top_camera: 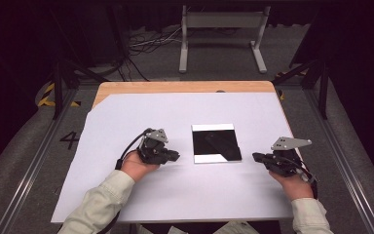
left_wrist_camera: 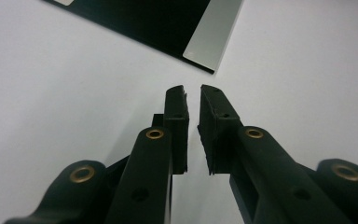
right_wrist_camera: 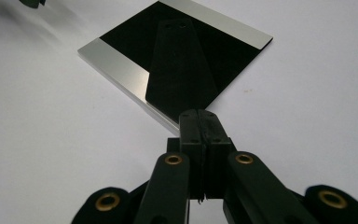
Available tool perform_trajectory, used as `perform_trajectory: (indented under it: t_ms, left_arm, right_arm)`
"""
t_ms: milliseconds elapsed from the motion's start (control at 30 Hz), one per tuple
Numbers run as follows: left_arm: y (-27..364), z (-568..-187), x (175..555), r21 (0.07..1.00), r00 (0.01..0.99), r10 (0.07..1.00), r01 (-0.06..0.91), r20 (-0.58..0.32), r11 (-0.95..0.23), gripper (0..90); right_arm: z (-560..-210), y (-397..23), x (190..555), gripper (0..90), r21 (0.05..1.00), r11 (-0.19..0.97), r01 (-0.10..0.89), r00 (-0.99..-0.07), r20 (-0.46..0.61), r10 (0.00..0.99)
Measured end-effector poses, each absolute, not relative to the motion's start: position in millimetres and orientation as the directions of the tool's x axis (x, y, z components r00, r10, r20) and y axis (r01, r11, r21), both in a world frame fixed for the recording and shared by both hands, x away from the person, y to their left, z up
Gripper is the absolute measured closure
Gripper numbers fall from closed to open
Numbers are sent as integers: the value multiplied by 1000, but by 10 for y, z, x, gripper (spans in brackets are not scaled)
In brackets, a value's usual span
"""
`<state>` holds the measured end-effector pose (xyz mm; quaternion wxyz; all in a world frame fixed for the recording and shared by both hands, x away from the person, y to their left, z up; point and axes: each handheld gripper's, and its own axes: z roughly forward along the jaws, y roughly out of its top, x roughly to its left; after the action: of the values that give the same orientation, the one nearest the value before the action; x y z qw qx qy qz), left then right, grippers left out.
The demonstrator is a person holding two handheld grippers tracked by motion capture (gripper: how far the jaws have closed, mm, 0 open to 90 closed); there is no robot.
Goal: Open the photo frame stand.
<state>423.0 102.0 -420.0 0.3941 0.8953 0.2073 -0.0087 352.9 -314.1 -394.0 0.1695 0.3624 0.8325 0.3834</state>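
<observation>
A flat square plate with a black glossy middle and silver strips along two opposite edges (top_camera: 216,143) lies on the white sheet that covers the wooden table (top_camera: 126,195). It is between the two tongs, and neither of them touches it.

The left gripper (top_camera: 174,156) rests low over the sheet, just beside the left edge of the plate, and points toward it. In the left gripper view the two black jaws stand a little apart, with a narrow gap and only the white sheet between them (left_wrist_camera: 192,95). One corner of the plate, with its silver strip (left_wrist_camera: 205,42), is ahead of the tips, near but apart.

The right gripper (top_camera: 255,157) is held on the other side, its tips near the right edge of the plate. In the right gripper view its jaws are pressed together and hold nothing (right_wrist_camera: 199,116). The plate (right_wrist_camera: 177,65) lies just in front of them, and its glossy face gives a dark reflection of the jaws.
</observation>
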Motion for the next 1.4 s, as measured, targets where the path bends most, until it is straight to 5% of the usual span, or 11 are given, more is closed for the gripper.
perform_trajectory:
  t_ms: [867,1400]
  left_arm:
    - [1452,-4382,4490,730,782,584,527,-217,-435,675]
    - [1472,-4396,4504,736,775,600,521,-197,-431,658]
  right_arm:
    - [-3945,-2987,3773,838,661,531,530,-706,-4,709]
    - [-4070,-2825,3855,824,595,590,546,-734,-1,679]
